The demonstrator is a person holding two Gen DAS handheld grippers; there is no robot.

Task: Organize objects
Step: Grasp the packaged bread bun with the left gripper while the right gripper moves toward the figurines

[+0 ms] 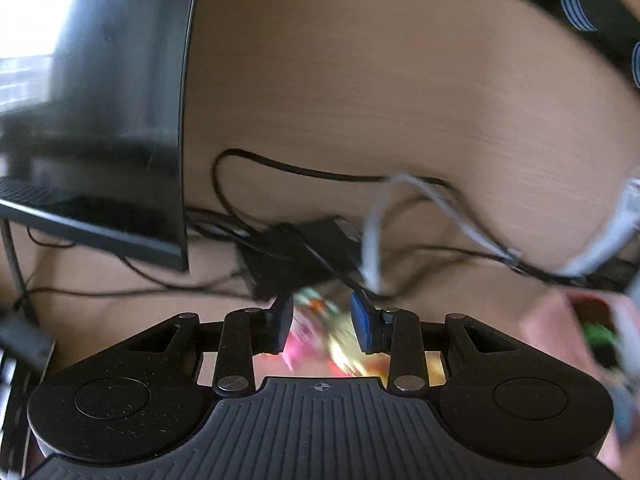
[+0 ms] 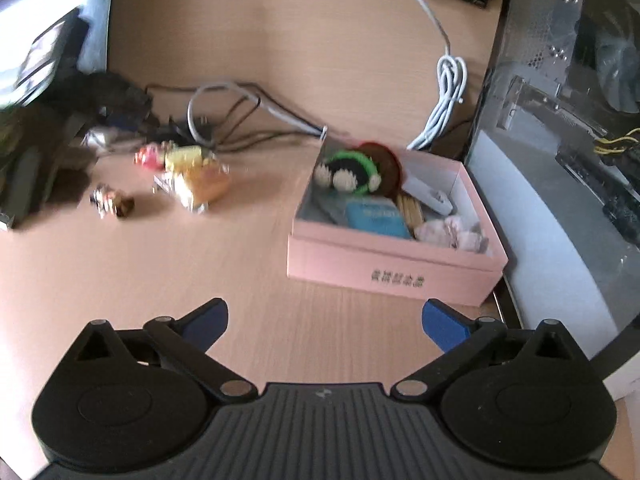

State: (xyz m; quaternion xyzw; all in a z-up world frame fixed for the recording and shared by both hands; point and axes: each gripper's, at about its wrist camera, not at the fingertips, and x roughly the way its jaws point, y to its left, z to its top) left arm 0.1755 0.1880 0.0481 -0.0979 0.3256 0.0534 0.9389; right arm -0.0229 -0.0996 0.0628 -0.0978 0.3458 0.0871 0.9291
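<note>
Left gripper point(image 1: 326, 322) above the wooden desk point(image 1: 400, 100), jaws pinching a blurred, colourful crinkly packet point(image 1: 320, 332), beside a tangle of black cables point(image 1: 288, 248) and a dark monitor point(image 1: 120, 100); right gripper point(image 2: 324, 322) with jaws spread wide, nothing between them; ahead, an open pink box point(image 2: 384, 268) on the desk, holding a crocheted green-and-black toy point(image 2: 348, 170) and a blue card point(image 2: 378, 216); left of it, wrapped sweets point(image 2: 192, 176) and a small figure point(image 2: 112, 200); white cable point(image 2: 448, 92) coiled behind the box.
</note>
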